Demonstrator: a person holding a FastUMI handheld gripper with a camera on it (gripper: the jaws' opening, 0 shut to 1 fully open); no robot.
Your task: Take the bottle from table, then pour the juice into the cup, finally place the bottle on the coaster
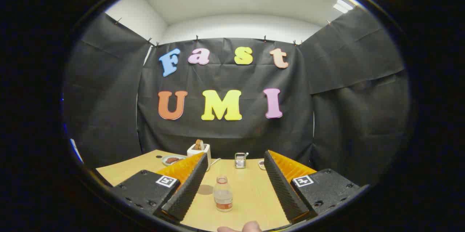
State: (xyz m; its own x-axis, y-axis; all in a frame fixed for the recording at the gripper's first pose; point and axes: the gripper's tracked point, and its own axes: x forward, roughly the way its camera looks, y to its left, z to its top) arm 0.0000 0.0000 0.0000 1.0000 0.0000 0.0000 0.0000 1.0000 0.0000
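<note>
step in hand, as judged: the approach for the grasp; nothing is held yet. the hand-held gripper (232, 179) is spread wide, its fingers apart and touching nothing.

the small clear bottle (223, 199) stands upright on the wooden surface (250, 192), between the two fingers and closer to the left one. a low band of reddish juice is seen at its base under a pale label; the cap is on or the neck is tinted, which cannot be told.

a round brown coaster (205, 189) lies flat on the surface just left of the bottle, partly hidden by the left finger. beyond the fingers, near the wall: a small metal rack-like item (240, 160), a white toaster with bread (199, 149), a plate of food (172, 159). a cup cannot be picked out with certainty.

for a clean grasp:
- the hand-held gripper should be shifted slightly left so the bottle is centred between the fingers.
- the body should be clamped at or just above the label, not at the neck.
- closing should be slow; a light, nearly empty bottle is likely tipped by one-sided contact.
- the coaster should be cleared by the left finger.
</note>
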